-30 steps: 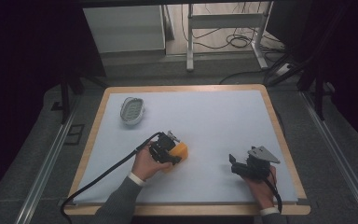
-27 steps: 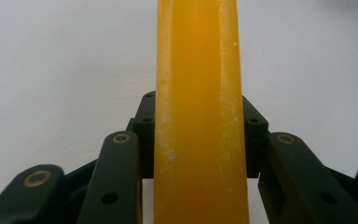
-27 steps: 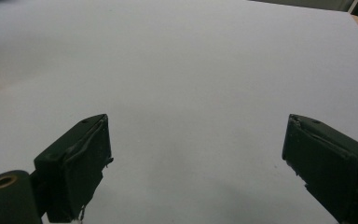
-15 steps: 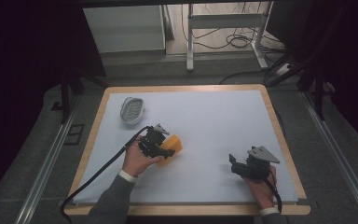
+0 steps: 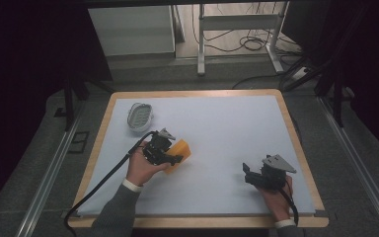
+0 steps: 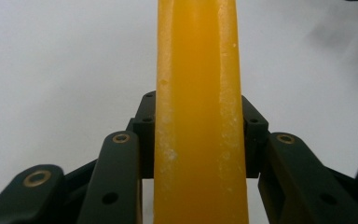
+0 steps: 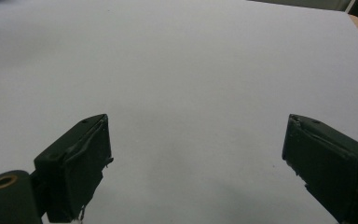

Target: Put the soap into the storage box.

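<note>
A yellow-orange bar (image 5: pixel 182 149), waxy like soap, is clamped between the jaws of my left gripper (image 5: pixel 171 156), left of the table's middle. In the left gripper view the bar (image 6: pixel 198 84) runs straight up between the two black jaws, and my left gripper (image 6: pixel 198 123) is shut on its sides, holding it a little off the white surface. My right gripper (image 5: pixel 247 174) rests near the front right of the table with its jaws pointing left. In the right gripper view its jaws stand wide apart, so my right gripper (image 7: pixel 196 163) is open with nothing between them.
A pale oval ribbed dish (image 5: pixel 140 117) sits at the back left of the white mat (image 5: pixel 227 128). A wooden rim (image 5: pixel 296 138) frames the table. The left gripper's cable (image 5: pixel 103 182) trails off the front left edge.
My left gripper has carried the yellow bar to the left and slightly away from the front edge, rising a little. The right gripper has stayed where it was.
</note>
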### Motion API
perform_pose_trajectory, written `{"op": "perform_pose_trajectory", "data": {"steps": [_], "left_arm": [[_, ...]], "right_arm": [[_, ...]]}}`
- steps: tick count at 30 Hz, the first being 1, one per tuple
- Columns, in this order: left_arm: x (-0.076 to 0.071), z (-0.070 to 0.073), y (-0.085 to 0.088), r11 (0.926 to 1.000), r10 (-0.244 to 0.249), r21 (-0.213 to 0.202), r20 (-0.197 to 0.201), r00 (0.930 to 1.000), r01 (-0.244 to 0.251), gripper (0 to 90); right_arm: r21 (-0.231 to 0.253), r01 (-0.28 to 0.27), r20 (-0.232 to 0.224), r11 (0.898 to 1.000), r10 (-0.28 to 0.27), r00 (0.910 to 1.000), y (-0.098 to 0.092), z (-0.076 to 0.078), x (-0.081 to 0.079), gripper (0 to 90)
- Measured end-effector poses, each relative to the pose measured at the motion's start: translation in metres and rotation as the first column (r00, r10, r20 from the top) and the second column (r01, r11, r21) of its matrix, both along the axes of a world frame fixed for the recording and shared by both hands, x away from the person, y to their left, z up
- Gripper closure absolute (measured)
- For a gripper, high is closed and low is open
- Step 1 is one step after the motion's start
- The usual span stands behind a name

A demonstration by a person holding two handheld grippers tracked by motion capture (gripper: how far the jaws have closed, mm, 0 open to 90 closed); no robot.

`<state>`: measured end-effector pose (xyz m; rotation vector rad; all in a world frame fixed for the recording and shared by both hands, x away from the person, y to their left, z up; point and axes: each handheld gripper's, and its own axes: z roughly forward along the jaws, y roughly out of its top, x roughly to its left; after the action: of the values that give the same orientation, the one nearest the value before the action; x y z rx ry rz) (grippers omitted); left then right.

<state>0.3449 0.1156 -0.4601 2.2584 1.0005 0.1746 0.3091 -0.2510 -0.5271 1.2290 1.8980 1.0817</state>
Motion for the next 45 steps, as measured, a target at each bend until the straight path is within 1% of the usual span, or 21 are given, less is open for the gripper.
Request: {"op": "perform_pose_trajectory", "data": {"steps": [3,7,10,14,16,19,21,25,29,31,36,45], "left_arm": [[0.0,0.003,0.002,1.0,0.002,-0.009,0.006,1.0,-0.002,61.0],[0.0,0.01,0.006,0.9997,0.01,-0.024,0.024,0.9997,-0.009,61.0],[0.0,0.014,0.009,0.9993,0.015,-0.033,0.028,0.9995,-0.014,61.0],[0.0,0.016,0.011,0.9995,0.014,-0.029,0.033,0.9994,-0.013,61.0],[0.0,0.017,0.012,0.9994,0.014,-0.032,0.034,0.9993,-0.013,61.0],[0.0,0.02,0.015,0.9988,0.015,-0.048,0.039,0.9991,-0.013,61.0],[0.001,0.021,0.017,0.9989,0.015,-0.045,0.042,0.999,-0.013,61.0],[0.001,0.023,0.019,0.9983,0.027,-0.054,0.045,0.9986,-0.024,61.0],[0.002,0.024,0.02,0.9982,0.031,-0.053,0.05,0.9983,-0.028,61.0],[0.003,0.025,0.021,0.9976,0.04,-0.058,0.064,0.9972,-0.036,61.0],[0.005,0.028,0.024,0.9962,0.037,-0.081,0.06,0.9975,-0.032,61.0],[0.008,0.03,0.028,0.9956,0.056,-0.078,0.061,0.9966,-0.051,61.0]], "right_arm": [[-0.002,0.0,0.001,1.0,0.0,1.0,0.0,0.0,0.0,7.9],[-0.003,0.0,0.003,1.0,0.0,1.0,0.0,0.0,0.0,7.9],[-0.002,0.0,0.003,1.0,0.0,1.0,0.0,0.0,0.0,7.9],[-0.002,0.001,0.003,1.0,-0.001,1.0,0.0,0.0,0.0,7.9],[-0.003,0.002,0.003,1.0,-0.002,1.0,0.0,0.0,0.0,7.9],[-0.002,0.002,0.004,1.0,-0.002,1.0,0.0,0.0,0.0,7.9],[-0.004,0.002,0.004,1.0,-0.002,1.0,0.0,0.0,0.0,7.9],[-0.004,0.003,0.004,1.0,-0.003,1.0,0.0,0.0,0.0,7.9],[-0.005,0.003,0.002,1.0,-0.003,1.0,0.0,0.0,0.0,7.9],[-0.004,0.003,0.001,1.0,-0.003,1.0,0.001,0.0,0.0,7.9],[-0.006,0.003,0.002,1.0,-0.003,1.0,0.0,0.0,0.0,7.9],[-0.006,0.004,0.0,1.0,-0.004,1.0,0.001,0.0,0.0,7.9]]}}
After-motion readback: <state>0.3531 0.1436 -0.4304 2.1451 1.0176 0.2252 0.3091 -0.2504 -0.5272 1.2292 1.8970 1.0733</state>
